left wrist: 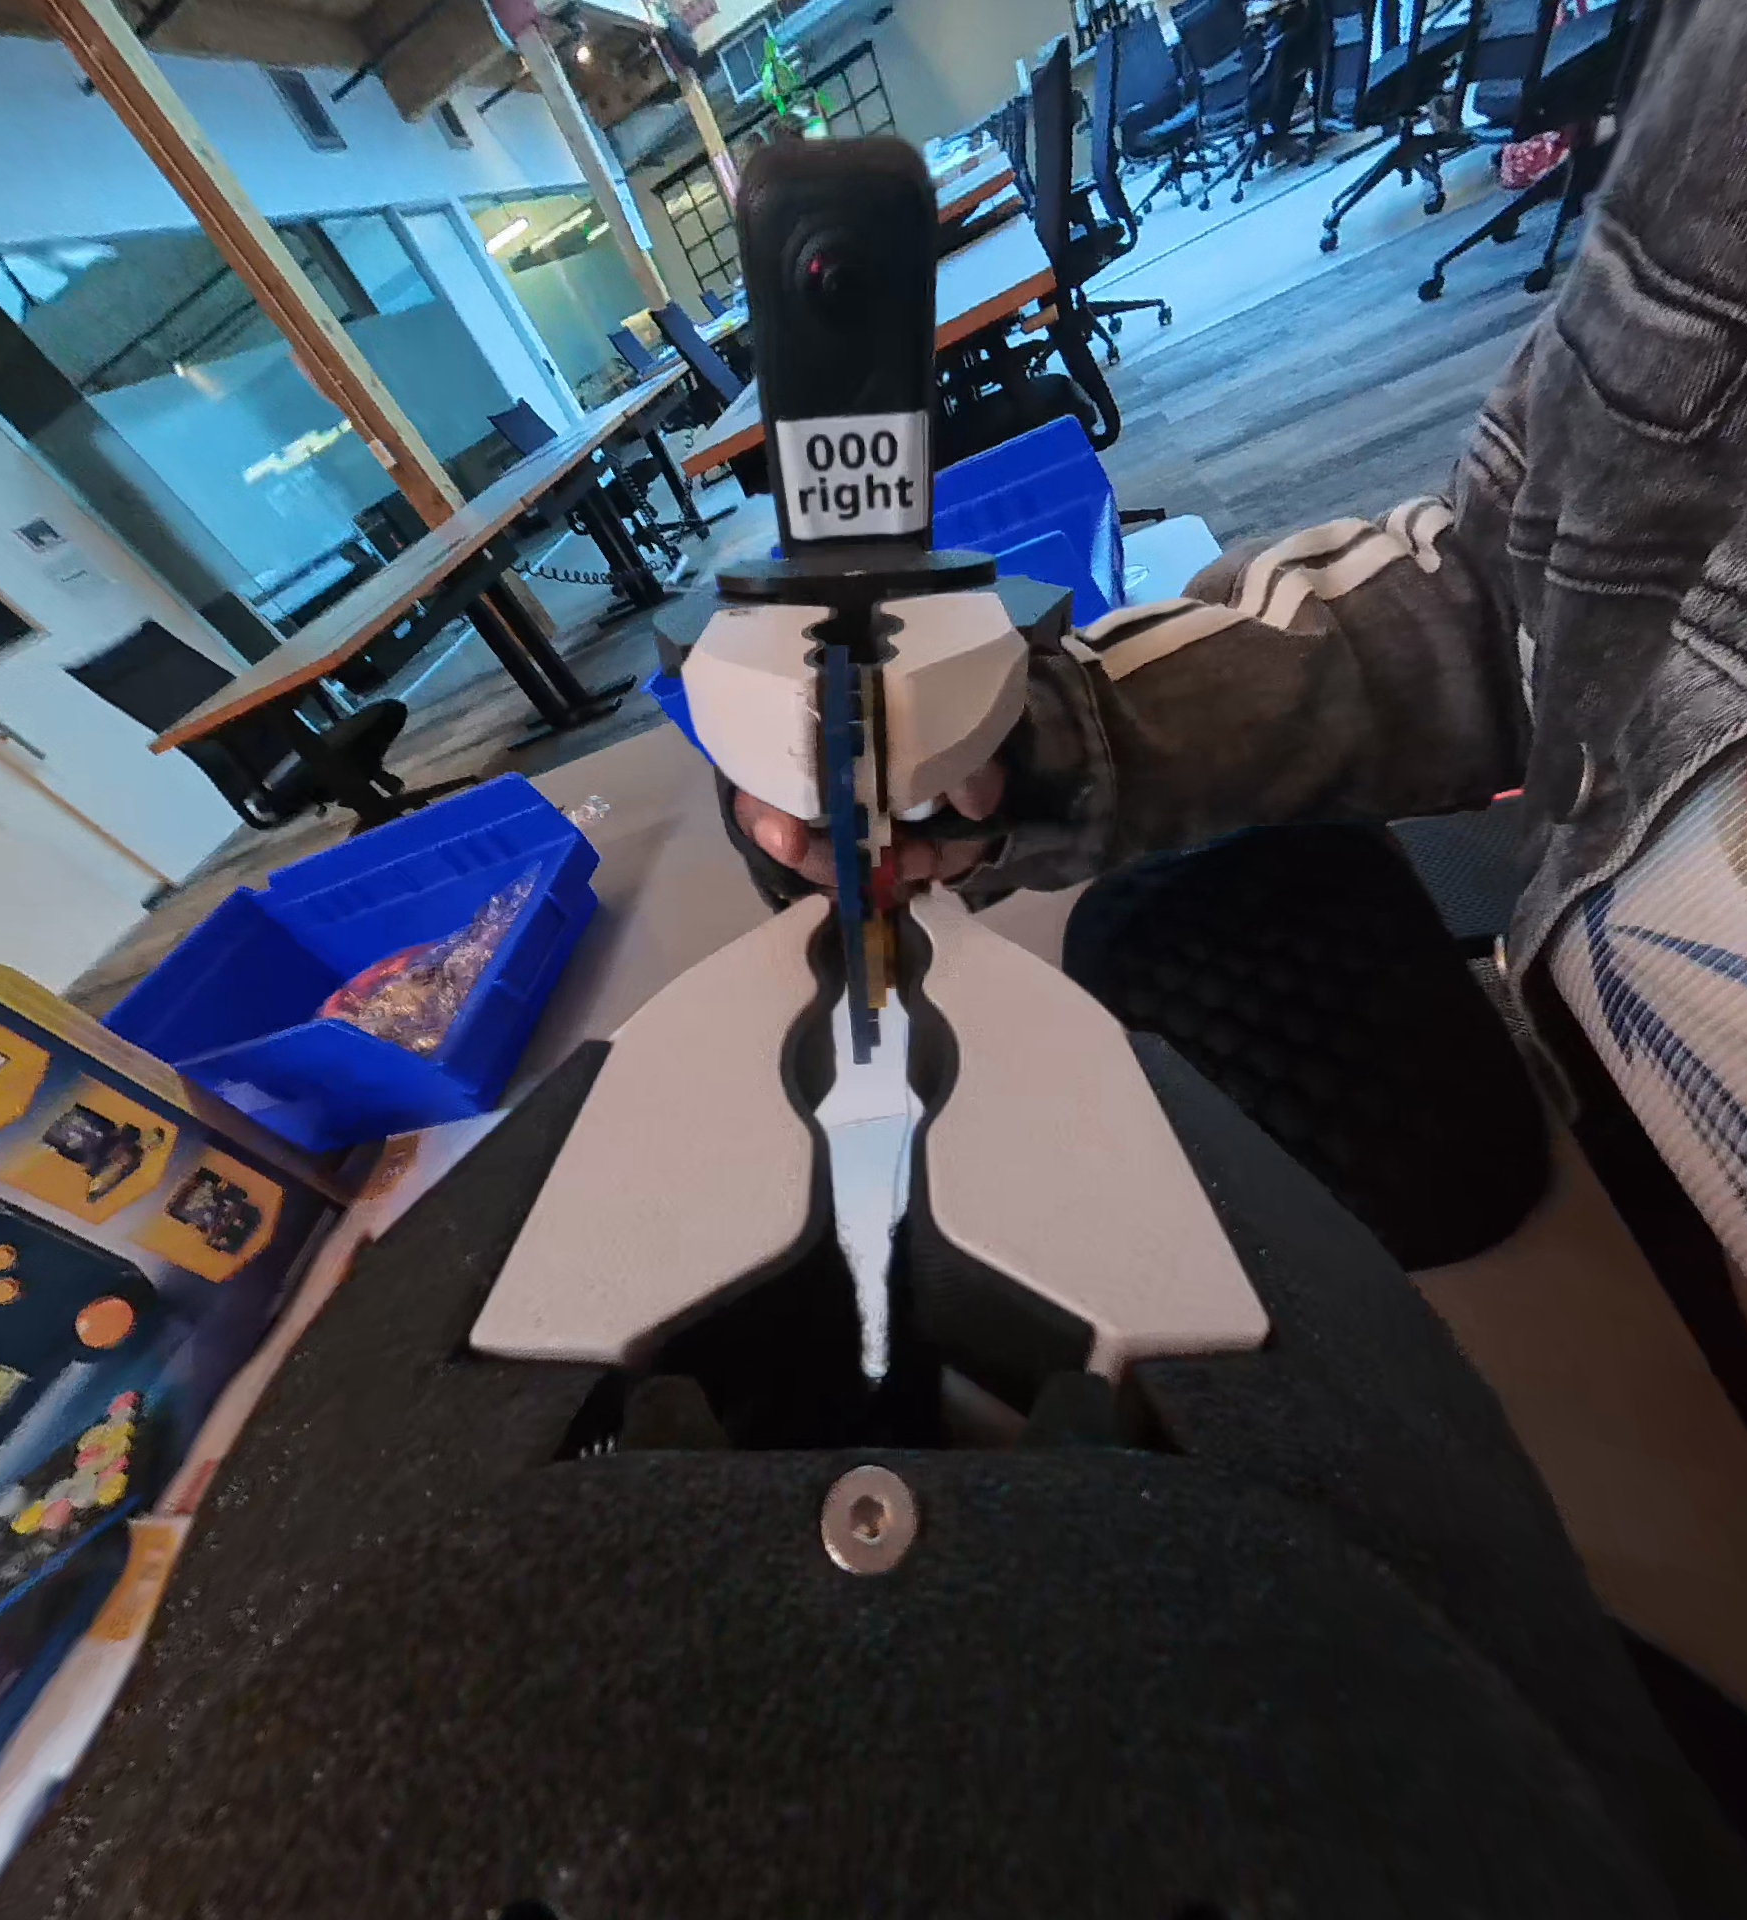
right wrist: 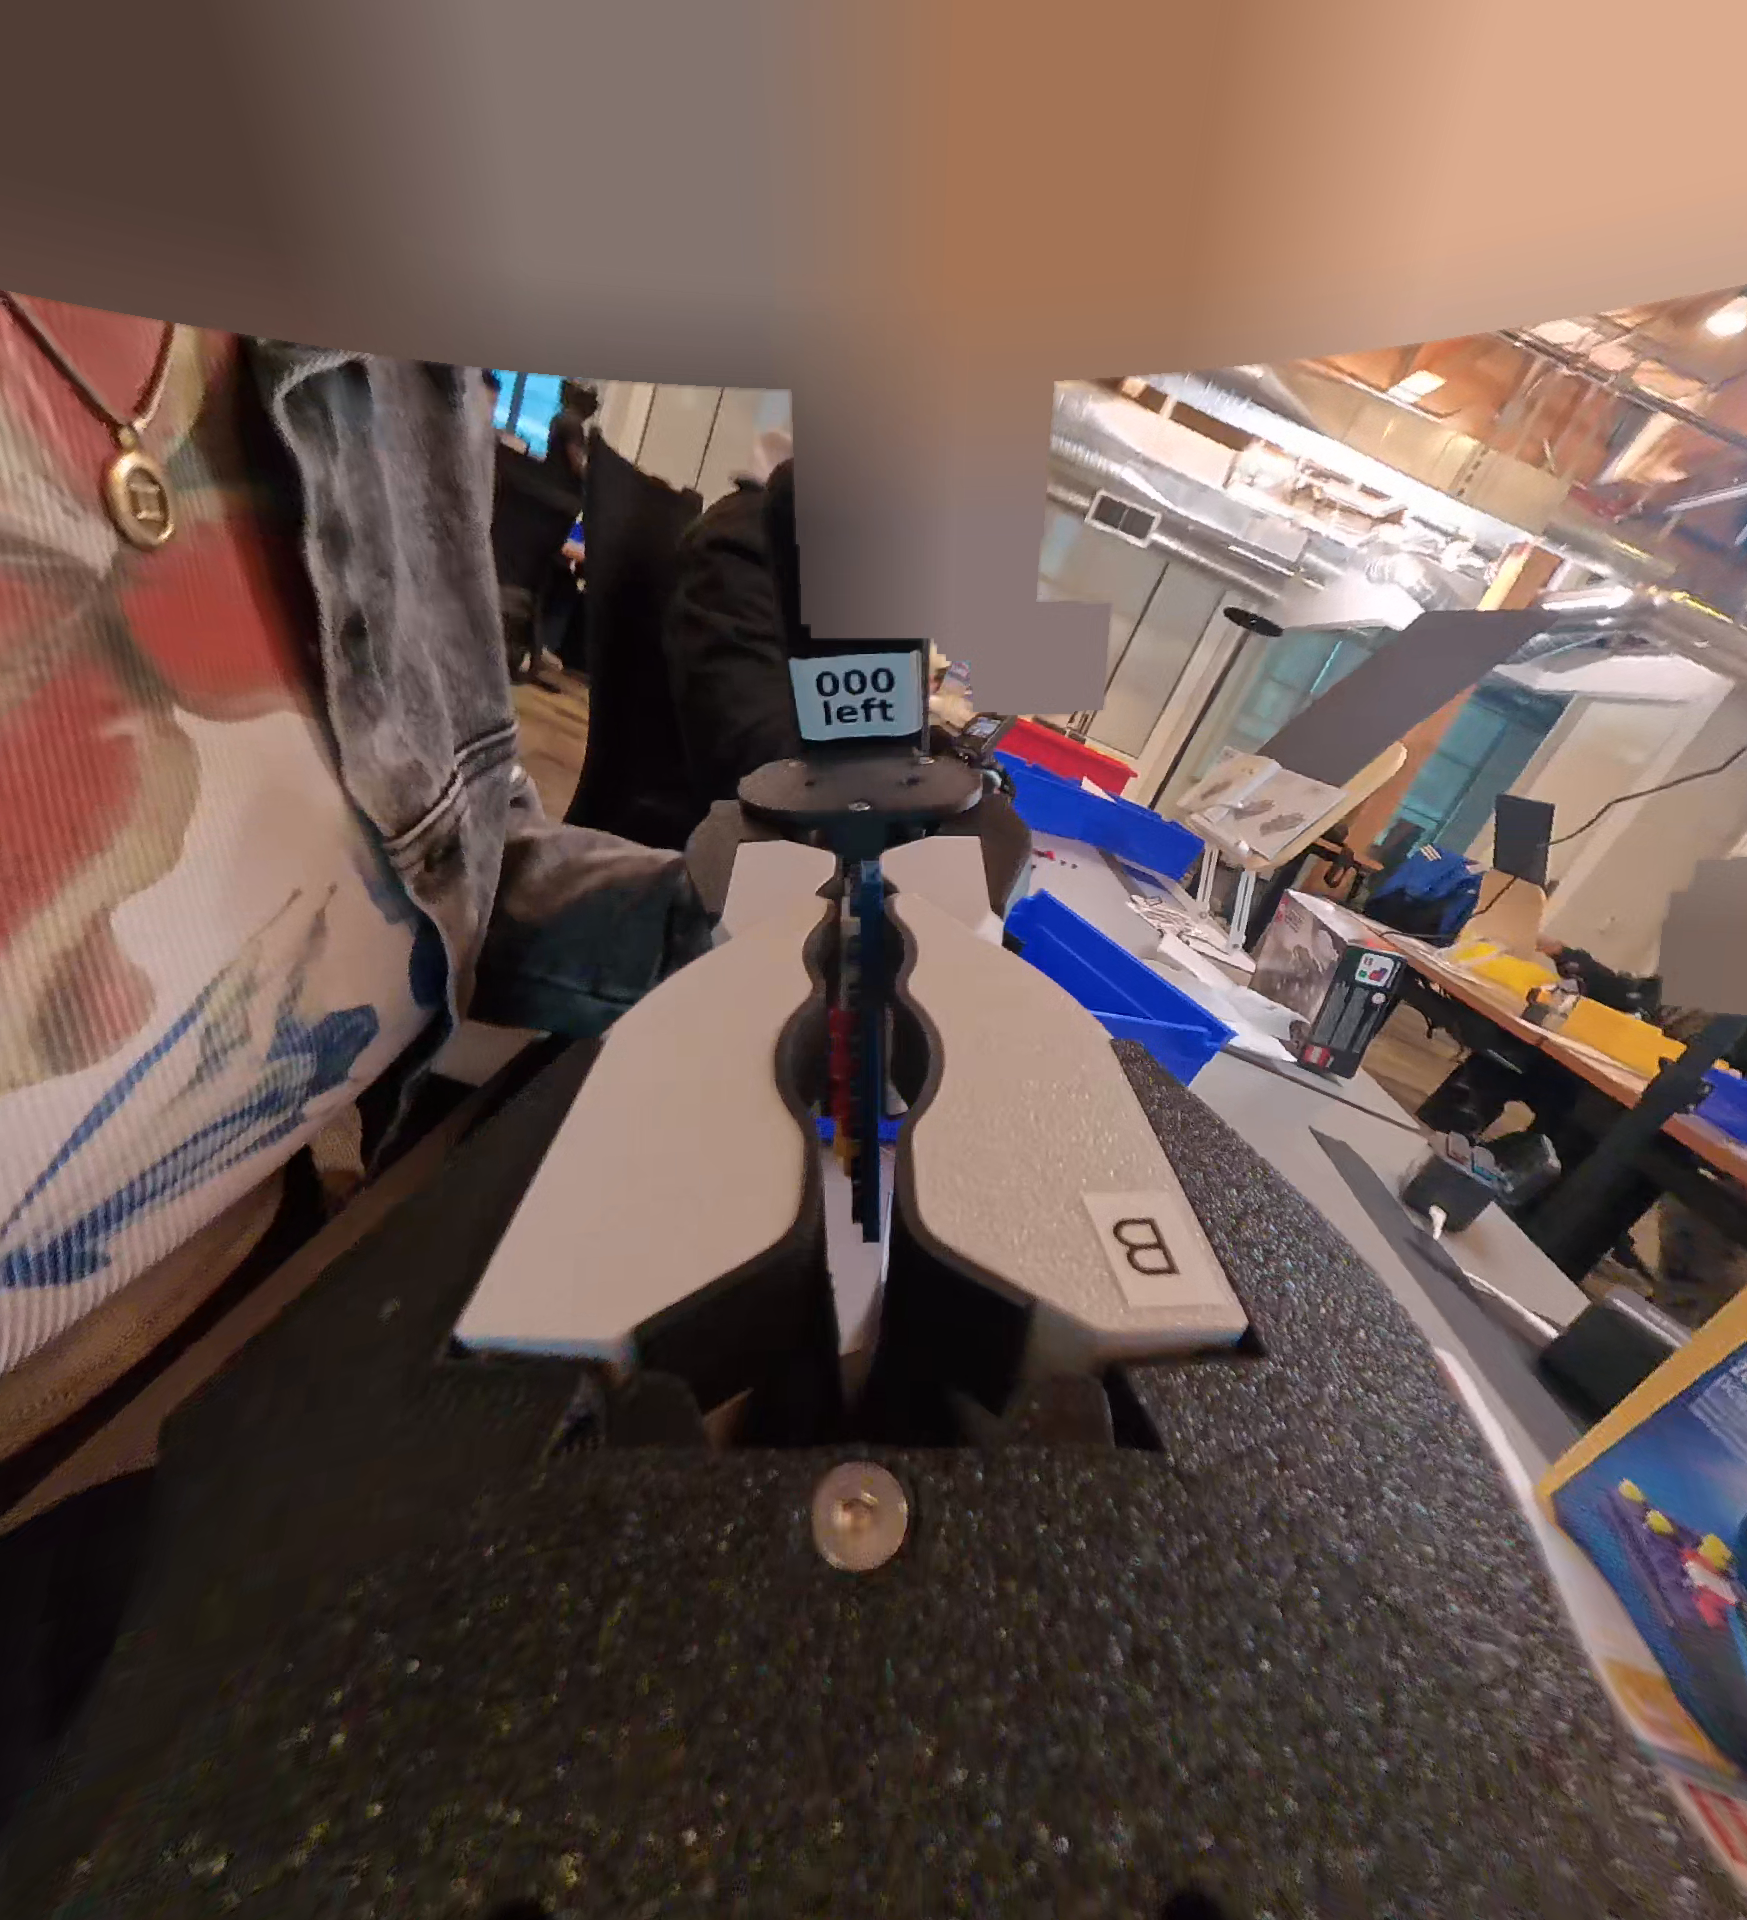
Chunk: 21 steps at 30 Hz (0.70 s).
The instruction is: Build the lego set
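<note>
The left gripper (left wrist: 864,935) and right gripper (right wrist: 861,935) face each other tip to tip, both nearly closed on one thin blue brick plate (left wrist: 853,883) held edge-on between them above the table (left wrist: 630,821), near a blue bin (left wrist: 349,966)

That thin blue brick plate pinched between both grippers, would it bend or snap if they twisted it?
The blue brick plate looks thin and stiff, so it probably flexes little. Smaller bricks stacked on it might pop off first. Left gripper and right gripper clamp opposite ends, so twisting likely stresses the middle.
</note>
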{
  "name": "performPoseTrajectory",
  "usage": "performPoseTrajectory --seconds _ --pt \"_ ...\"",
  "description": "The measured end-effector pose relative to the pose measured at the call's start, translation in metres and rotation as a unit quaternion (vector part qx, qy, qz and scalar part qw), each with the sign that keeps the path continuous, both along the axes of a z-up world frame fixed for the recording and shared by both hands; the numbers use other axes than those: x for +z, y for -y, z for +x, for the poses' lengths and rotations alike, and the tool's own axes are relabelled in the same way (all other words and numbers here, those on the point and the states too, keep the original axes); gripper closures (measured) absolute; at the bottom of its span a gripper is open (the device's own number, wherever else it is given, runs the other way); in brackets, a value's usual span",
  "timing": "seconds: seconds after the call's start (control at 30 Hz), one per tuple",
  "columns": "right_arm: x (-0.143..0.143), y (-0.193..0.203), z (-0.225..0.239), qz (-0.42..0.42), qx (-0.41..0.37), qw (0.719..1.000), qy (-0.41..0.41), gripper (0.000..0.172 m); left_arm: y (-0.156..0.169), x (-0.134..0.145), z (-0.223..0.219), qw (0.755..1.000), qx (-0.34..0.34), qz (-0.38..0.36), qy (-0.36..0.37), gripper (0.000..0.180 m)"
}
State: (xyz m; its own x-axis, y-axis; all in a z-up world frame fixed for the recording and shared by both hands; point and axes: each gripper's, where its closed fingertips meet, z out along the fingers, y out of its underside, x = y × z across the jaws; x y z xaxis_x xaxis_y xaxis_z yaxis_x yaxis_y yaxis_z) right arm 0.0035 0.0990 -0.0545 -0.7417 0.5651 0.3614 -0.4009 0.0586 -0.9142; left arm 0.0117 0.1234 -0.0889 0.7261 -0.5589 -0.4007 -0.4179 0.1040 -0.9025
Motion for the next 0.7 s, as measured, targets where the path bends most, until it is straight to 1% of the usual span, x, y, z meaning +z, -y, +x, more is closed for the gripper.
performPoseTrajectory --seconds 0.07,0.1,0.13,0.17,0.2,0.23,0.27,0.3,0.33,0.37,0.4,0.43,0.47,0.5,0.53,0.57,0.6,0.63,0.7 --pt "-0.004 -0.006 -0.008 -0.024 -0.013 0.999 0.032 0.165 -0.002 -0.006 -0.006 0.998 0.005 -0.057 0.038 0.173" --pt "-0.007 -0.011 -0.013 -0.038 -0.021 0.998 0.055 0.162 -0.003 -0.011 -0.008 0.994 0.002 -0.093 0.057 0.173" --pt "-0.012 -0.015 -0.017 -0.048 -0.024 0.995 0.083 0.153 -0.001 -0.016 -0.009 0.988 -0.009 -0.131 0.076 0.173" --pt "-0.018 -0.016 -0.018 -0.052 -0.011 0.992 0.116 0.150 0.000 -0.021 -0.010 0.981 -0.017 -0.168 0.092 0.173" --pt "-0.023 -0.014 -0.018 -0.052 0.009 0.988 0.147 0.159 0.001 -0.025 -0.011 0.973 -0.024 -0.202 0.106 0.173" --pt "-0.027 -0.013 -0.019 -0.057 0.016 0.984 0.170 0.164 0.002 -0.028 -0.011 0.967 -0.032 -0.227 0.114 0.173" --pt "-0.027 -0.016 -0.023 -0.073 0.010 0.980 0.183 0.164 0.001 -0.029 -0.015 0.965 -0.026 -0.233 0.119 0.173" --pt "-0.025 -0.021 -0.028 -0.107 0.002 0.975 0.194 0.165 -0.003 -0.027 -0.020 0.967 -0.011 -0.222 0.121 0.172" --pt "-0.019 -0.030 -0.034 -0.167 -0.006 0.964 0.207 0.165 -0.006 -0.022 -0.027 0.972 0.006 -0.198 0.127 0.167" --pt "-0.011 -0.043 -0.041 -0.251 -0.010 0.942 0.222 0.165 -0.010 -0.015 -0.034 0.976 0.028 -0.167 0.135 0.149" --pt "-0.004 -0.060 -0.047 -0.349 -0.012 0.907 0.234 0.165 -0.014 -0.008 -0.043 0.979 0.060 -0.131 0.141 0.128" --pt "0.001 -0.078 -0.052 -0.450 -0.010 0.861 0.236 0.166 -0.018 -0.002 -0.054 0.980 0.099 -0.090 0.144 0.115" --pt "0.003 -0.096 -0.053 -0.542 -0.002 0.810 0.223 0.166 -0.020 0.007 -0.066 0.977 0.143 -0.037 0.153 0.109" --pt "0.004 -0.109 -0.052 -0.616 0.009 0.761 0.203 0.165 -0.019 0.018 -0.074 0.969 0.178 0.024 0.168 0.106" --pt "0.001 -0.116 -0.051 -0.664 0.011 0.724 0.189 0.166 -0.016 0.027 -0.078 0.960 0.201 0.083 0.178 0.106" --pt "-0.003 -0.116 -0.053 -0.687 0.004 0.703 0.183 0.165 -0.012 0.033 -0.081 0.950 0.223 0.128 0.175 0.107" --pt "-0.005 -0.111 -0.054 -0.696 -0.002 0.695 0.181 0.166 -0.011 0.034 -0.082 0.946 0.239 0.154 0.155 0.109" --pt "-0.006 -0.104 -0.056 -0.700 -0.004 0.691 0.181 0.165 -0.013 0.031 -0.079 0.948 0.249 0.158 0.124 0.109" --pt "-0.002 -0.091 -0.058 -0.708 0.005 0.683 0.179 0.165 -0.022 0.017 -0.071 0.958 0.251 0.130 0.058 0.107"
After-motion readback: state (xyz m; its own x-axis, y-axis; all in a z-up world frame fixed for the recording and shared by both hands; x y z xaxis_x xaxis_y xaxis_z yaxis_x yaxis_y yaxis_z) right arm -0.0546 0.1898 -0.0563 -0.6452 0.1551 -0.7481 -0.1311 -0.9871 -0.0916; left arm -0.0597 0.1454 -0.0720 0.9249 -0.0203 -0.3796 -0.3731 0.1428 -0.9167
